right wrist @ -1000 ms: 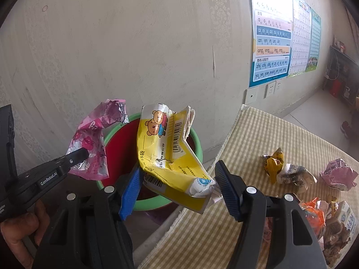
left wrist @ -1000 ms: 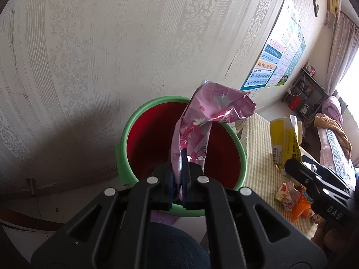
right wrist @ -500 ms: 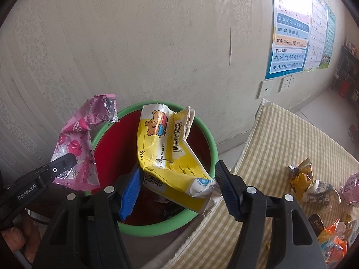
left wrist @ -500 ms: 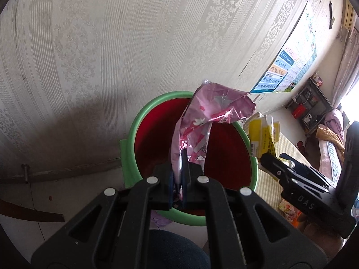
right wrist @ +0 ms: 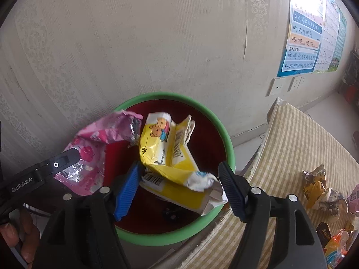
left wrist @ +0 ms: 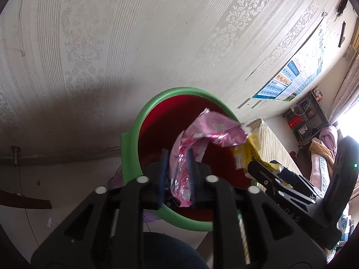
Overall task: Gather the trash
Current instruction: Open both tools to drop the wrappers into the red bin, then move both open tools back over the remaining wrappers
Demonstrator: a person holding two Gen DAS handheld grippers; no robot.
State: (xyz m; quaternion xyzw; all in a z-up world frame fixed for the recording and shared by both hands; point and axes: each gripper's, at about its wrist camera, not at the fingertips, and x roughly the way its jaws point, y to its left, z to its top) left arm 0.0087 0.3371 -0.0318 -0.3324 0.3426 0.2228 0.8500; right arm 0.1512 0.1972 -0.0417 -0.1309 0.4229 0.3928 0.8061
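Pink wrapper (left wrist: 202,134), yellow pack (right wrist: 166,148) over bin (right wrist: 226,139); both jaws just opening, apart; "GenRobot.AI".

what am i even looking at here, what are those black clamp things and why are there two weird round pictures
There is no robot: a person holds a two-finger clamp tool, a gripper, in each hand. Each carries a fisheye camera looking along its fingers, hence two round pictures of one moment.

One view is from the left gripper. A crumpled pink wrapper sits between its blue pads, which have just been opening and no longer pinch it.

The other view is from the right gripper. A yellow bear-print packet lies between its pads, which have also just been opening, so it looks released.

Both are above a green bin with a red inside, standing by the wall. Beside it a checked cloth covers a table with more snack wrappers waiting.
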